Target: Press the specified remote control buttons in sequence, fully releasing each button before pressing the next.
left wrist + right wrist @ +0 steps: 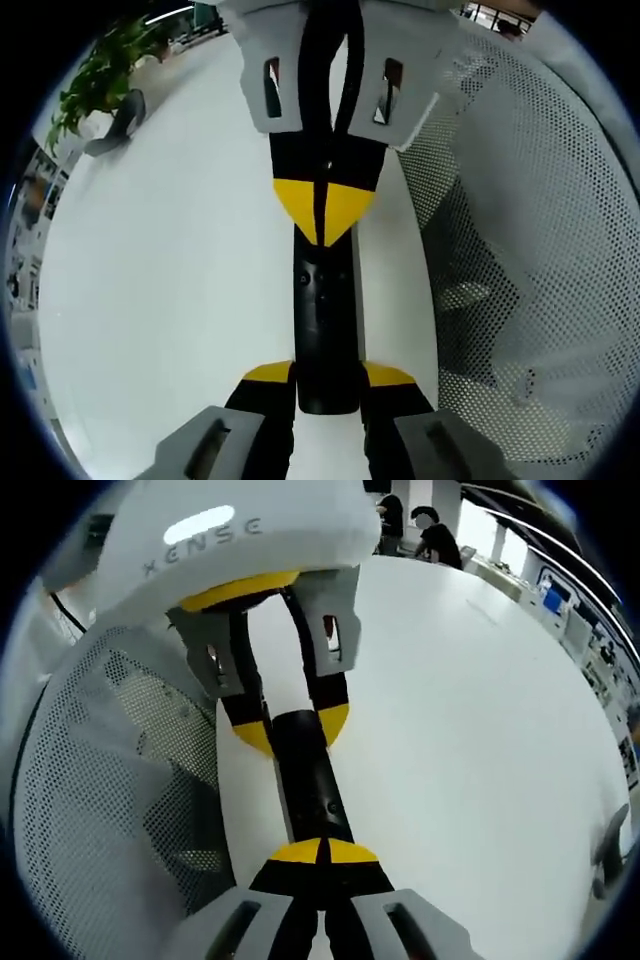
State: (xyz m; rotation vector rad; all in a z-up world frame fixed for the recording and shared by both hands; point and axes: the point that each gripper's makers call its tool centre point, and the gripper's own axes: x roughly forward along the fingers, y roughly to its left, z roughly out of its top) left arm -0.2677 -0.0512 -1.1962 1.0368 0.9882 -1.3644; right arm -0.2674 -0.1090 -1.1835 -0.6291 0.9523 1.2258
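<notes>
1. Two claws meet over one black remote [325, 320] lying on the white table [170, 300]. We see the remote held at one end and touched at the other.
2. Left claw [327, 385] pinches the remote's near end, a yellow pad on either side of the body.
3. Right claw [322, 852] has its yellow tips pressed together, nothing between them. In the right gripper view the point sits on or just over the remote's top face; we cannot tell whether it touches.
4. We judge this as a press step: the left steadies, the right tip acts as a poker on a button. Which button in the sequence, we cannot tell.
5. Next move likely calls for lifting the right tip fully clear, then shifting along the remote to the following button, with the left hold unchanged.
6. Remote: slim, long, glossy black plastic, small dark buttons barely visible.
7. Table: smooth, matte white, rounded edge.
8. White perforated mesh basket [540, 260] just beside the remote; plant [100, 70] well apart.
</notes>
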